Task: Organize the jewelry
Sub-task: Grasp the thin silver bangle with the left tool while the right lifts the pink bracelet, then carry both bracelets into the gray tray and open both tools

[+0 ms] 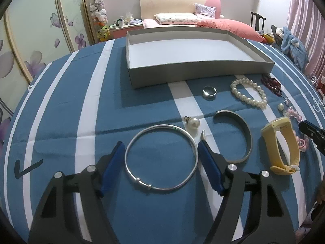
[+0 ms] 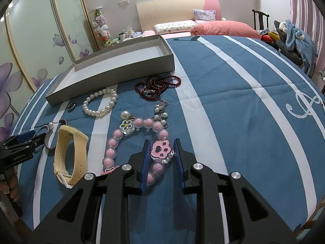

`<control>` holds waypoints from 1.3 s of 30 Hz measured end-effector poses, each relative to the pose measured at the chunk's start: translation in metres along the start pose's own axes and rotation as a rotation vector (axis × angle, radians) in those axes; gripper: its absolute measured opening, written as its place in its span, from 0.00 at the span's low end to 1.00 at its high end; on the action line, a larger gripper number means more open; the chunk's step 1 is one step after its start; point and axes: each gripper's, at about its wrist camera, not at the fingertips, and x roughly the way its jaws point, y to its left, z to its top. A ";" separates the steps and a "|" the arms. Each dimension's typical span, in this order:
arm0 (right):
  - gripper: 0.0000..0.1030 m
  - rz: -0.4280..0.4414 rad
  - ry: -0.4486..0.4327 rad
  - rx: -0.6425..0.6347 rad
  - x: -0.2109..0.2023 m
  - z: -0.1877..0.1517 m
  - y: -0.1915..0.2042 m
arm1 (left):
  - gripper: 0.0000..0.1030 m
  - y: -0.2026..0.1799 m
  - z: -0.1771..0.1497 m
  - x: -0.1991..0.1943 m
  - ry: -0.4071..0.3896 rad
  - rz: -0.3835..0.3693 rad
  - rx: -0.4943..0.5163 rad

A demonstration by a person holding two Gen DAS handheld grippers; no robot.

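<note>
My left gripper (image 1: 160, 144) is open, its blue pads on either side of a thin silver bangle (image 1: 161, 157) lying on the blue cloth. My right gripper (image 2: 161, 144) is partly closed around the pink paw charm (image 2: 161, 148) of a pink bead chain (image 2: 142, 123); I cannot tell if the pads touch it. An empty grey box (image 1: 201, 72) stands behind, also in the right wrist view (image 2: 113, 75). Nearby lie a pearl bracelet (image 1: 248, 92), a ring (image 1: 209, 91), a pearl earring (image 1: 193, 123), a wide silver cuff (image 1: 246, 136), a yellow watch band (image 1: 282, 144) and dark red beads (image 2: 157, 86).
The jewelry lies on a table covered in blue cloth with white stripes (image 2: 233, 101). A bed with pink bedding (image 1: 223, 24) is behind, a wardrobe with flower panels (image 1: 30, 40) at left, and a chair with clothes (image 1: 292, 42) at right.
</note>
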 end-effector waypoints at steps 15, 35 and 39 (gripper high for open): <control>0.23 0.106 -0.171 -0.090 -0.040 0.022 0.019 | 0.69 0.004 -0.004 -0.037 -0.129 0.044 -0.013; 0.23 0.105 -0.344 -0.173 -0.075 0.069 0.036 | 0.69 -0.003 0.033 -0.088 -0.346 0.032 -0.051; 0.23 0.101 -0.402 -0.185 -0.080 0.092 0.042 | 0.69 -0.004 0.052 -0.091 -0.393 0.031 -0.061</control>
